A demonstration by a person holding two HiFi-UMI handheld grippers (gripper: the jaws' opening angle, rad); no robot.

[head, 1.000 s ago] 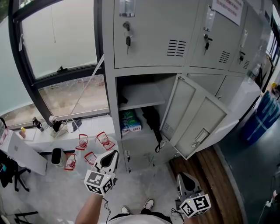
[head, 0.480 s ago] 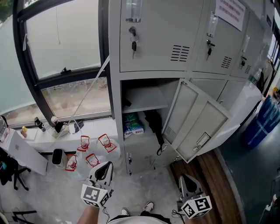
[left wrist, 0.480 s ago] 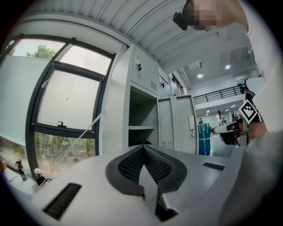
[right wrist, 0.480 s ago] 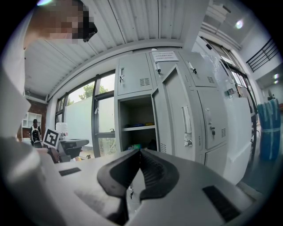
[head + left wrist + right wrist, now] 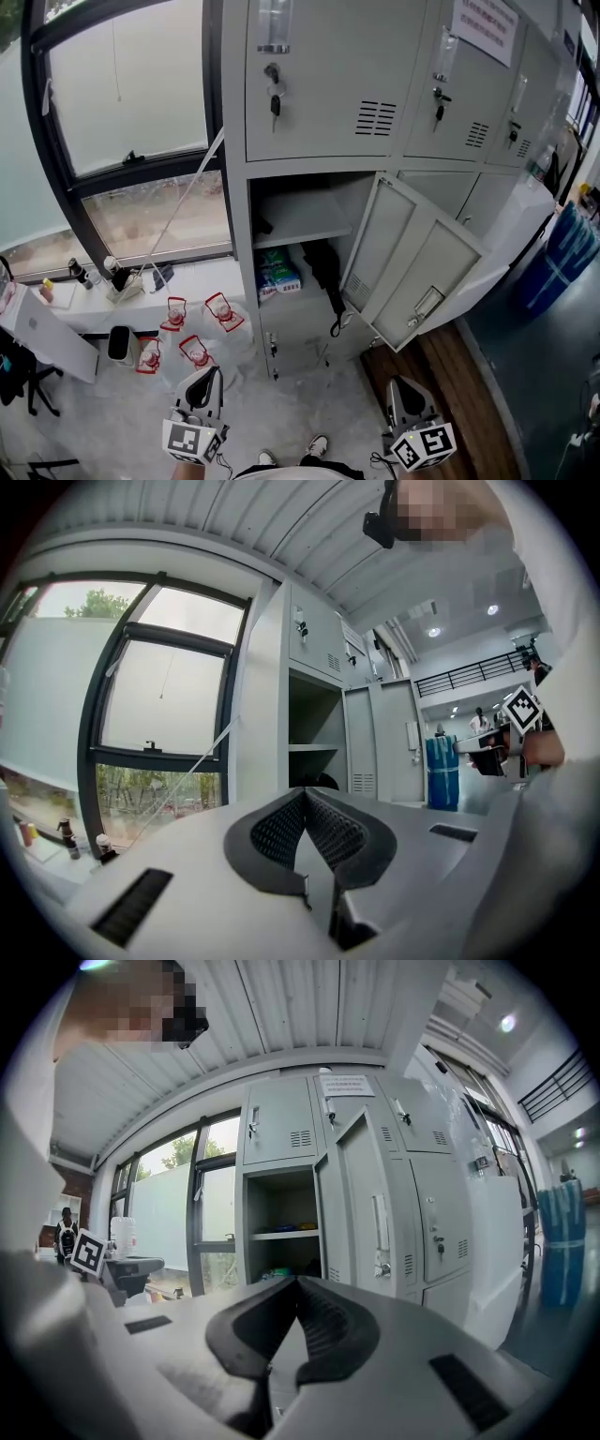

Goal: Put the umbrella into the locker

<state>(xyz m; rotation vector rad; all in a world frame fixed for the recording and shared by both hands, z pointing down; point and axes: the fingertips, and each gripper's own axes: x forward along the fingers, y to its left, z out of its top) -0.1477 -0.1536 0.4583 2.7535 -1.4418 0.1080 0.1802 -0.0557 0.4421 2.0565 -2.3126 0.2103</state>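
A black folded umbrella (image 5: 325,266) leans inside the lower part of the open grey locker (image 5: 298,214), below the shelf, with its strap hanging over the front edge. The locker door (image 5: 413,268) stands swung out to the right. My left gripper (image 5: 210,373) is low at the left, well short of the locker, shut with nothing between its jaws; its gripper view shows the tips (image 5: 305,792) meeting. My right gripper (image 5: 394,383) is low at the right, below the door, also shut and empty (image 5: 298,1281). Neither touches the umbrella.
A blue-green package (image 5: 278,269) lies in the locker beside the umbrella. Several water jugs with red handles (image 5: 199,323) stand on the floor left of the locker. A windowsill with small bottles (image 5: 111,274) is at the left. A blue bin (image 5: 567,251) stands at the far right.
My left gripper has drawn back from the locker, lower in the head view and slightly left. The right gripper has stayed almost still. The umbrella rests in the locker throughout.
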